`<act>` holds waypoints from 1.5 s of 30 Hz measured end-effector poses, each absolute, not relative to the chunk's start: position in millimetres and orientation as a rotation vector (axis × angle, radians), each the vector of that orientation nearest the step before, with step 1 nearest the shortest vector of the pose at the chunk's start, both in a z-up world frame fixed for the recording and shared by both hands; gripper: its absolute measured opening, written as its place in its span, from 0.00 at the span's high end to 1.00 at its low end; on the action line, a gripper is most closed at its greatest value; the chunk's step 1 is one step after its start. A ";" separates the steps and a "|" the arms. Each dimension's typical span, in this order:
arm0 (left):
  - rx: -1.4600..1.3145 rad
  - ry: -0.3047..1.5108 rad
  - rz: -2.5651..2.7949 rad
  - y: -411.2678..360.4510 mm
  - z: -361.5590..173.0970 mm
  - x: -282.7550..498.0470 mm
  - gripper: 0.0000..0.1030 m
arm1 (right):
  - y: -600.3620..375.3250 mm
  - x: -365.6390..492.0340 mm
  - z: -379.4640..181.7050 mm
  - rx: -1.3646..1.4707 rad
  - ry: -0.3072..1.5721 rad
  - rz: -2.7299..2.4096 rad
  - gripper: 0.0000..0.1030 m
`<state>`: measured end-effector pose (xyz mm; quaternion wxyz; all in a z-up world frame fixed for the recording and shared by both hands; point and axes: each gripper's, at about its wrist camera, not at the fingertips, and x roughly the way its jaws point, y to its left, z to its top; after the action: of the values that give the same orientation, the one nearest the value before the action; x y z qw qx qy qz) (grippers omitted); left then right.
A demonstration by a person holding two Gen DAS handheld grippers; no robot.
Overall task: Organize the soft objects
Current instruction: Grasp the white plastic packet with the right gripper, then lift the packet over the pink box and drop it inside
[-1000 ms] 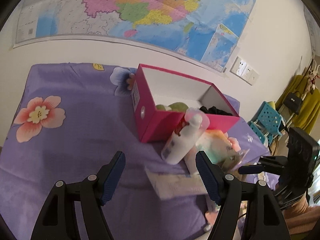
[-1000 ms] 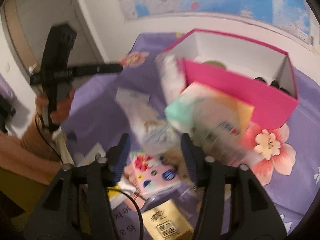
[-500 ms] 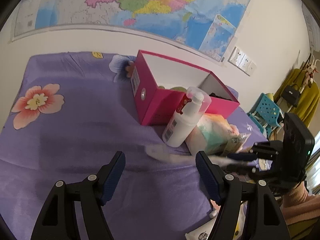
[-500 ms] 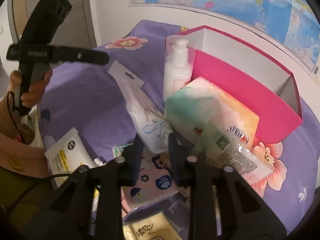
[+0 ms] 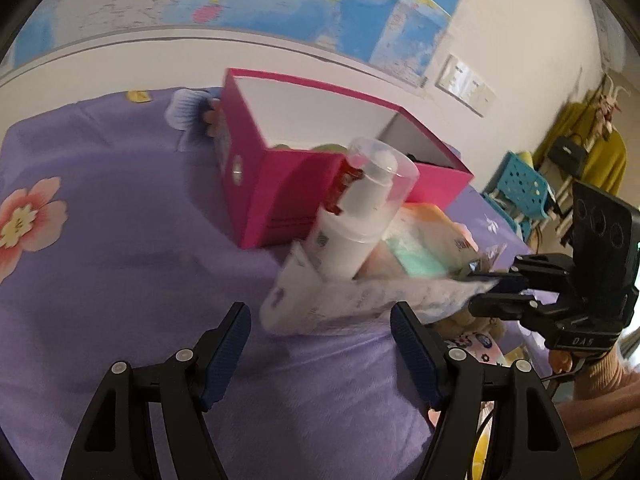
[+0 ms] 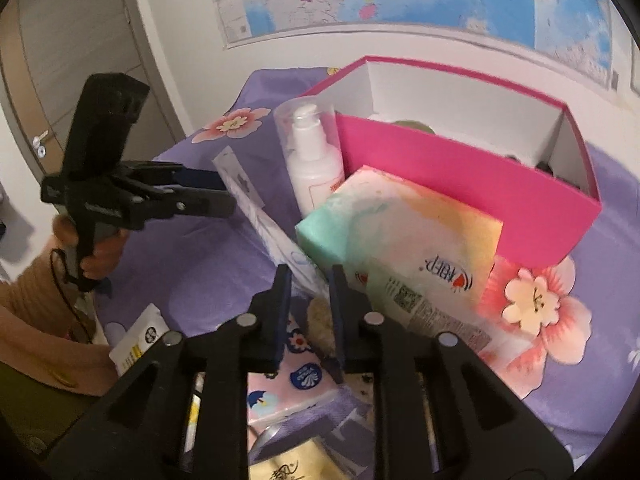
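White plastic packet [image 6: 276, 236] sits pinched at one end between the right gripper [image 6: 308, 280] fingers, lifted beside the lotion bottle [image 6: 314, 160] and pink box [image 6: 480, 192]. Left gripper [image 5: 320, 332] hovers over the purple sheet [image 5: 120, 260], fingers spread wide, holding nothing.

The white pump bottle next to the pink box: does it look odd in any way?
Yes. The white pump bottle is tilted, leaning against the pink box instead of standing upright. No spill is visible.

L gripper [image 5: 320, 336] fingers wide apart; R gripper [image 6: 309, 304] fingers pinched.
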<state>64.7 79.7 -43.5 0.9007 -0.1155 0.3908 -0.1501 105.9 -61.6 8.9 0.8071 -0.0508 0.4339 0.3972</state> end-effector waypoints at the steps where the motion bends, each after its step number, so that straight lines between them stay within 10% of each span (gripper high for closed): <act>1: -0.228 0.810 -0.318 77.8 -44.0 65.5 0.39 | -63.3 105.9 7.9 -0.102 0.930 0.843 0.77; 24: -0.160 0.576 -0.315 58.9 58.0 21.7 0.51 | -83.8 98.6 93.3 0.008 0.727 0.915 0.91; 45: -0.146 0.686 -0.220 61.1 70.2 172.9 0.51 | -100.6 255.3 95.3 0.193 0.735 0.775 0.91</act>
<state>172.9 61.1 70.2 0.9332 -0.0714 0.3354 -0.1074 255.3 -100.6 95.3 0.8563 0.0920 0.3495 0.3689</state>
